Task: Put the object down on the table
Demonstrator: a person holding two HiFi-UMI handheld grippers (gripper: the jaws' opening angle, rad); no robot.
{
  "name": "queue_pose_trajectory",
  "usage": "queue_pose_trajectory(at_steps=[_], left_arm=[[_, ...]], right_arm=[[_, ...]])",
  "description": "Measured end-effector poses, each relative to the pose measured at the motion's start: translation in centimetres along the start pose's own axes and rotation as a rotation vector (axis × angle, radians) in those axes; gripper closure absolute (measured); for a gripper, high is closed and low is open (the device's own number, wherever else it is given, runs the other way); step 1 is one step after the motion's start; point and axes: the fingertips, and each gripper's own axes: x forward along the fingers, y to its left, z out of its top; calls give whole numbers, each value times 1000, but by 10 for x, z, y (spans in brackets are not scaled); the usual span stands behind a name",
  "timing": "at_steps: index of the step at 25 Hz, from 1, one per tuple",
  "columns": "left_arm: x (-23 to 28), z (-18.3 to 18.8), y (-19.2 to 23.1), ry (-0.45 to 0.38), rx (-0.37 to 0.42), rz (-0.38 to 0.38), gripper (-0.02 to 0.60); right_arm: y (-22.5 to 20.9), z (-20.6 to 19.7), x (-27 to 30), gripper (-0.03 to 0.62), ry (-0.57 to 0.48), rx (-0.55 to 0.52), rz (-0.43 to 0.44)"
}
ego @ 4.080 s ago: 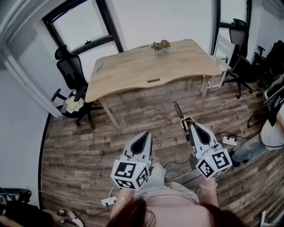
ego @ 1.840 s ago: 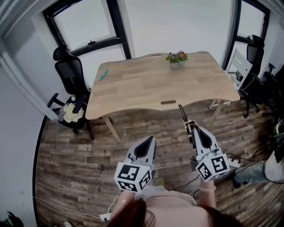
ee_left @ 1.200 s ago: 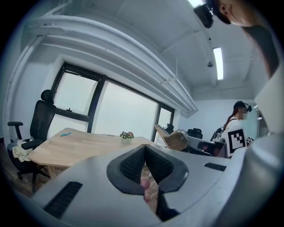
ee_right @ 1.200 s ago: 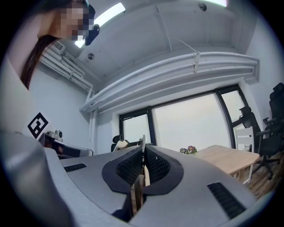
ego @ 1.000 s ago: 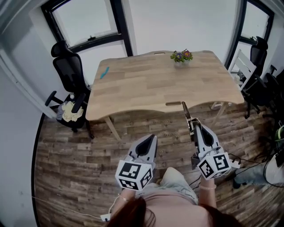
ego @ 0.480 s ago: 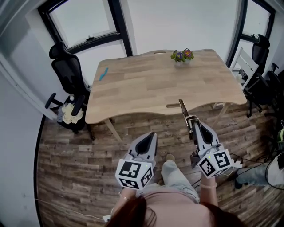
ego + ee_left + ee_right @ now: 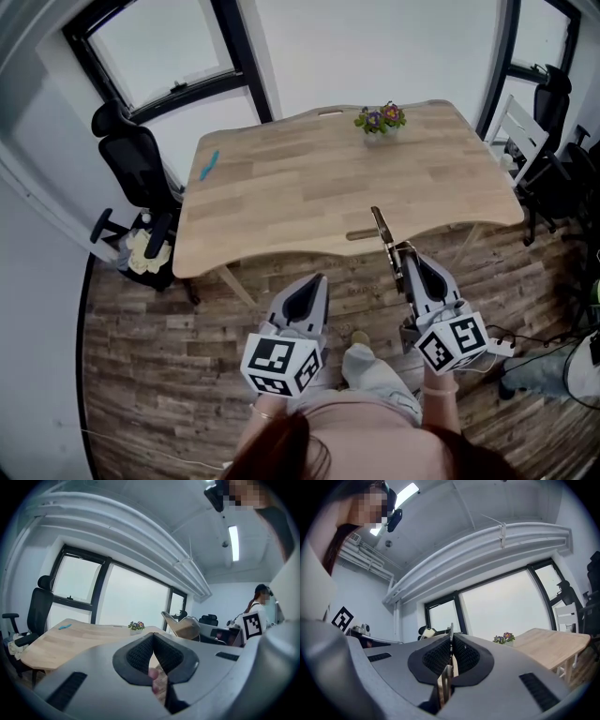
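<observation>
My right gripper (image 7: 403, 253) is shut on a thin flat blade-like object (image 7: 381, 231) that sticks out forward over the near edge of the wooden table (image 7: 300, 178). In the right gripper view the object (image 7: 451, 637) shows as a narrow upright strip pinched between the dark pads. My left gripper (image 7: 315, 283) is held beside it over the floor, short of the table. In the left gripper view its jaws (image 7: 153, 637) meet with nothing between them. Both grippers point roughly level toward the table.
A small flower pot (image 7: 378, 119) stands at the table's far edge and a blue pen (image 7: 208, 164) lies near its left end. A black office chair (image 7: 141, 173) is left of the table, a white chair (image 7: 520, 141) to the right. A power strip (image 7: 497, 345) lies on the floor.
Both grippers have moved forward toward the table, which now sits closer and lower in the head view. The object's tip now overlaps the table's near edge. The jaws have stayed as they were.
</observation>
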Motion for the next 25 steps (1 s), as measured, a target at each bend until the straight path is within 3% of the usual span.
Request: queue_pose_trajectory(at_steps=[25], left_arm=[[135, 33, 40, -7, 1, 29, 580]], right_arm=[[-93, -5, 115, 592, 65, 5, 34]])
